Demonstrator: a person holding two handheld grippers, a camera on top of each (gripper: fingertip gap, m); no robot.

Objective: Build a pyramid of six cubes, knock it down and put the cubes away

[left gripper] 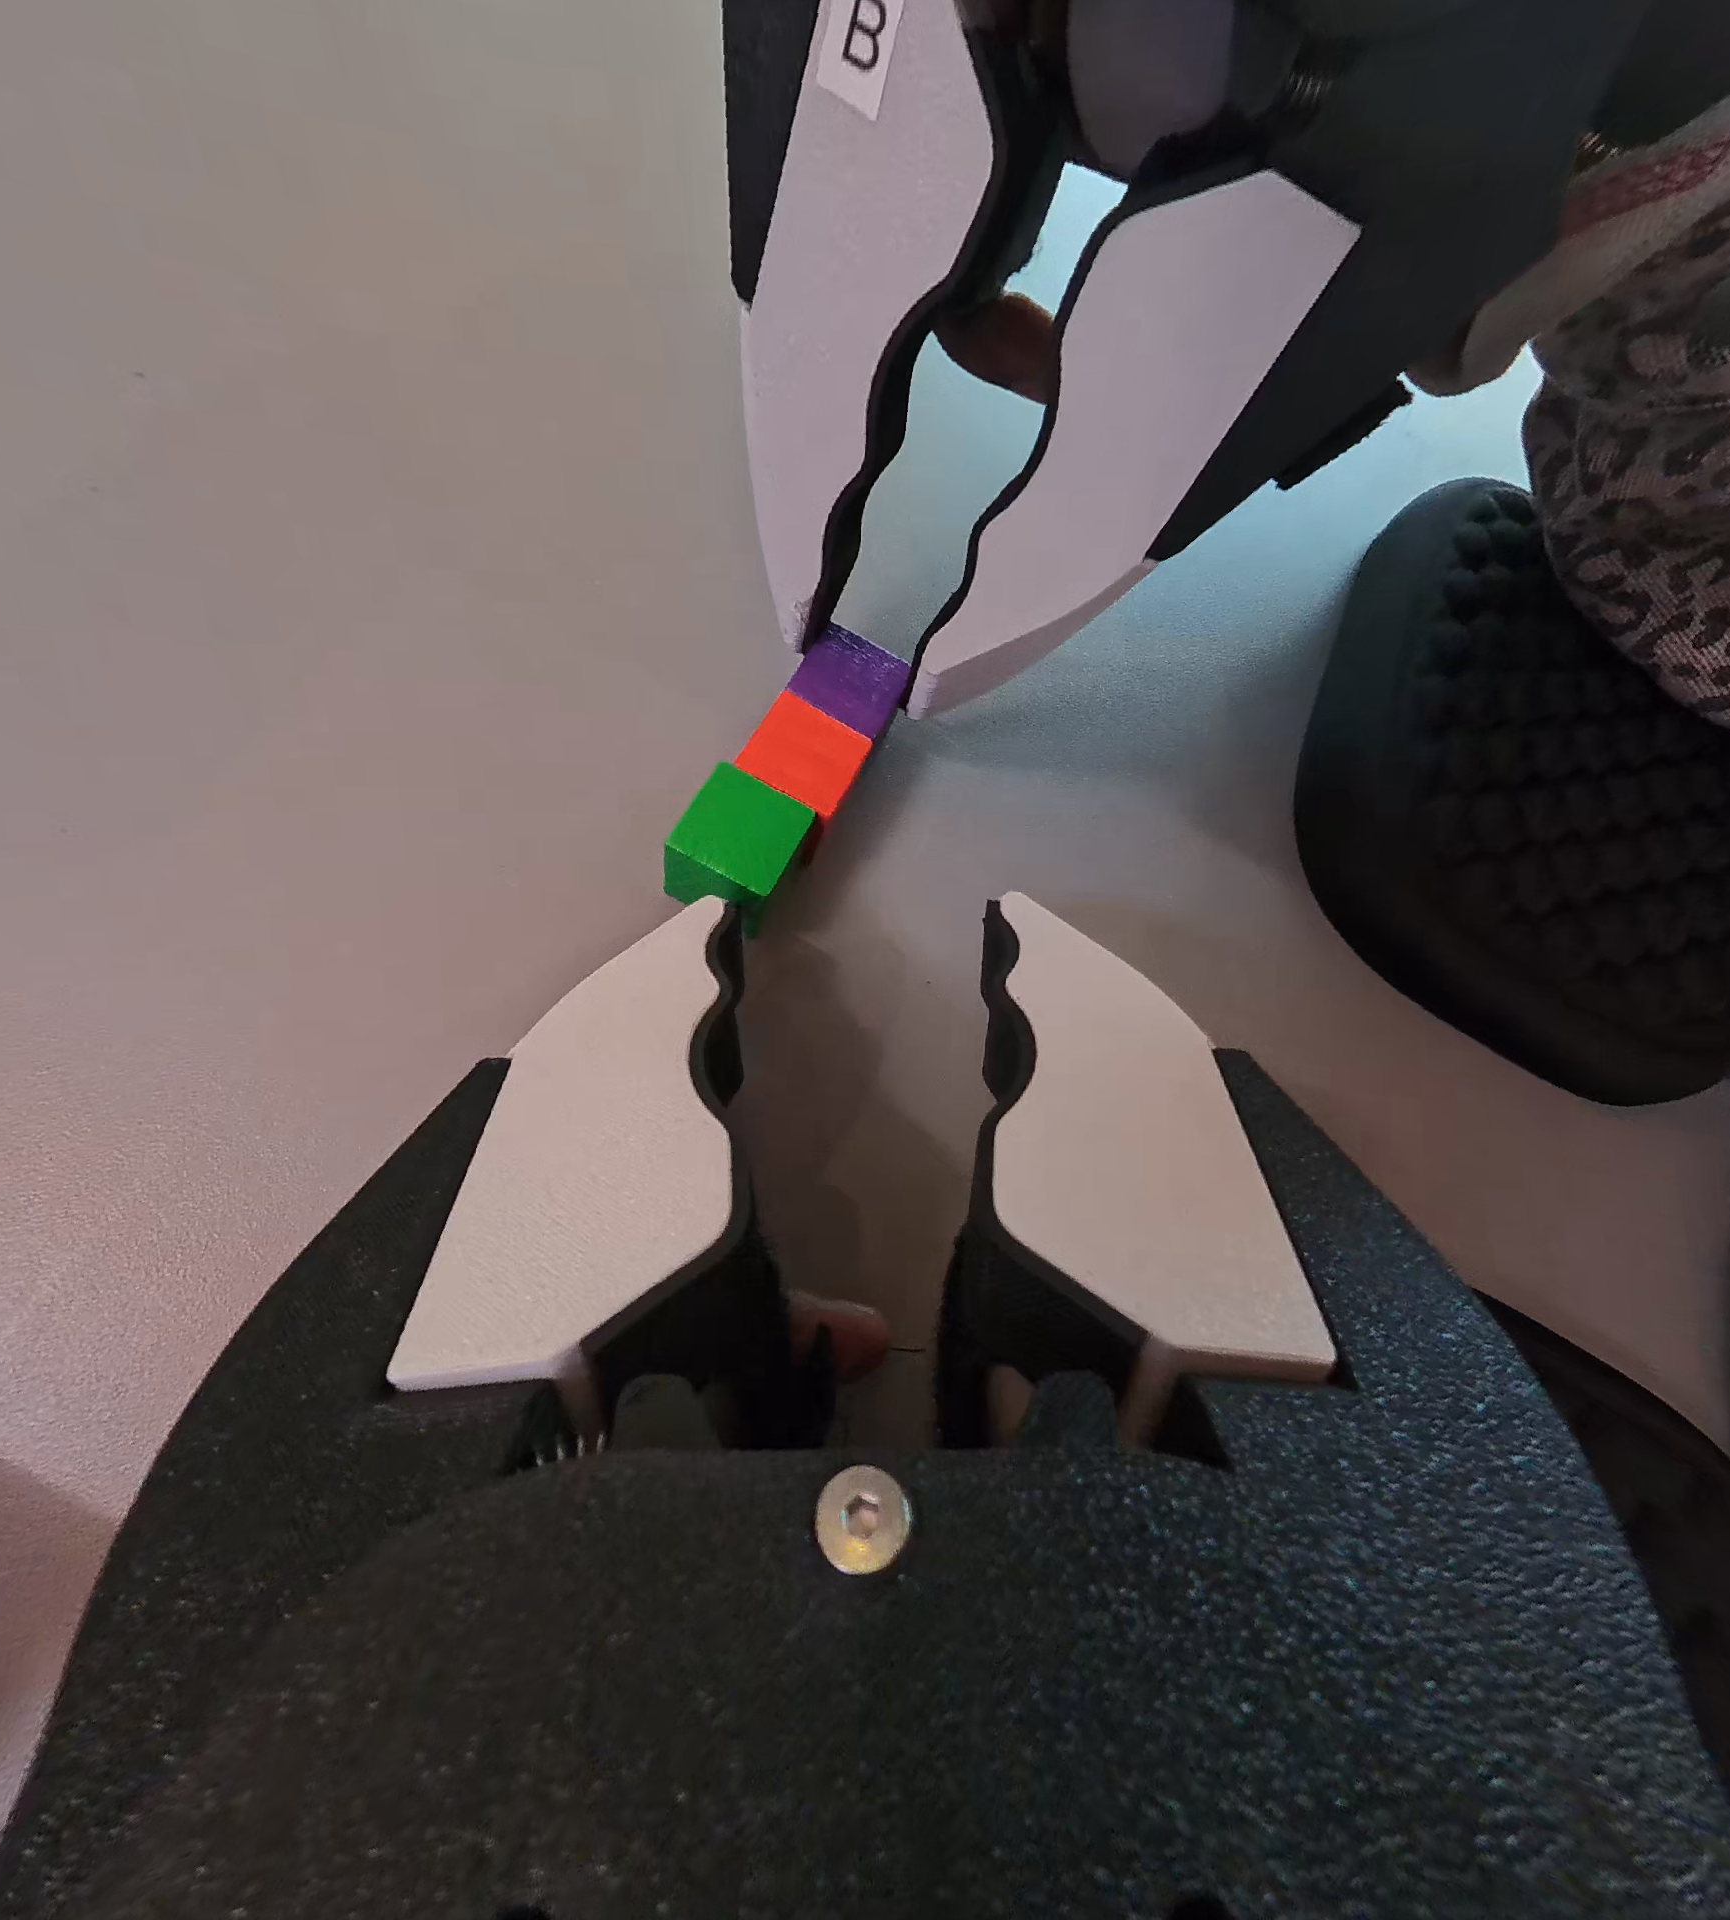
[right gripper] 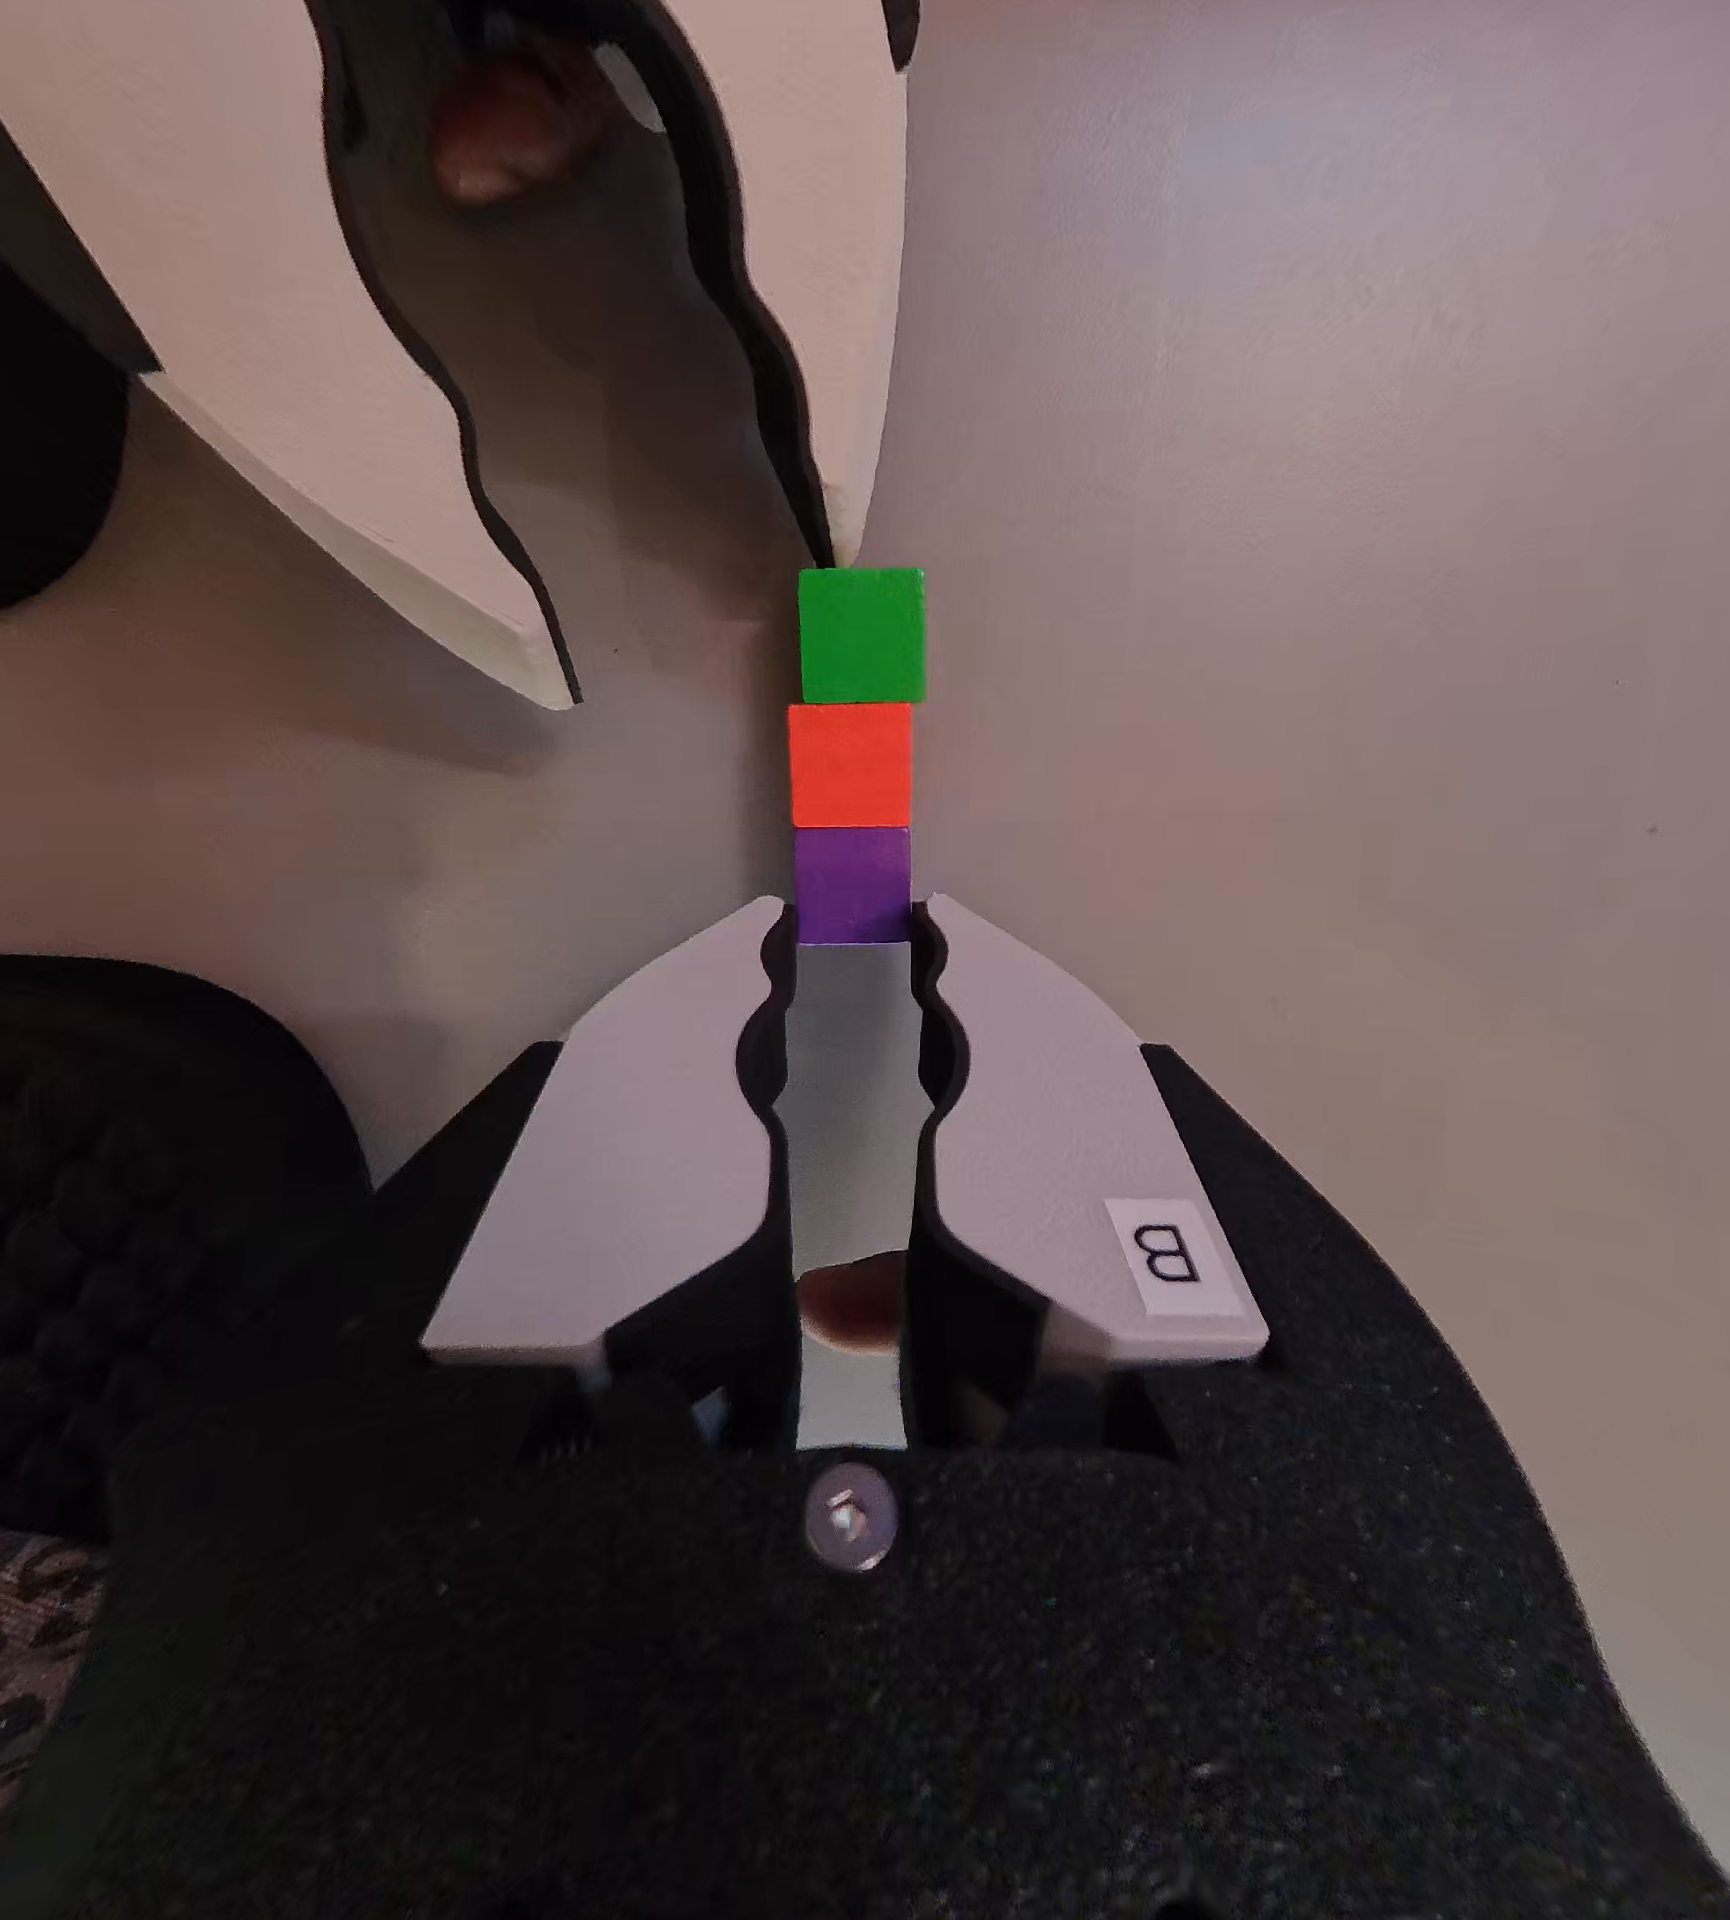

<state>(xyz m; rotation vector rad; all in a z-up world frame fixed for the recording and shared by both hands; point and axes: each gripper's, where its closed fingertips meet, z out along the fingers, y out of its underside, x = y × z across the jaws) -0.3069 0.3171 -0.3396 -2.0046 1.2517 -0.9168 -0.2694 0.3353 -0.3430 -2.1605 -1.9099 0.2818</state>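
Three cubes lie in a touching row on the white table (left gripper: 269,623): green (left gripper: 736,826), orange-red (left gripper: 807,750) and purple (left gripper: 850,675). In the right wrist view they run away from me: purple (right gripper: 853,883), orange-red (right gripper: 850,764), green (right gripper: 862,634). My right gripper (right gripper: 854,914) is shut on the purple cube at the row's end and also shows in the left wrist view (left gripper: 866,665). My left gripper (left gripper: 859,904) is open and empty at the other end. One of its fingertips (left gripper: 710,914) touches the green cube. It also shows in the right wrist view (right gripper: 700,623).
A black textured cushion-like object (left gripper: 1526,831) sits beside the table on the right of the left wrist view; it also shows in the right wrist view (right gripper: 113,1195). Leopard-print fabric (left gripper: 1692,468) covers the arm that holds the right gripper.
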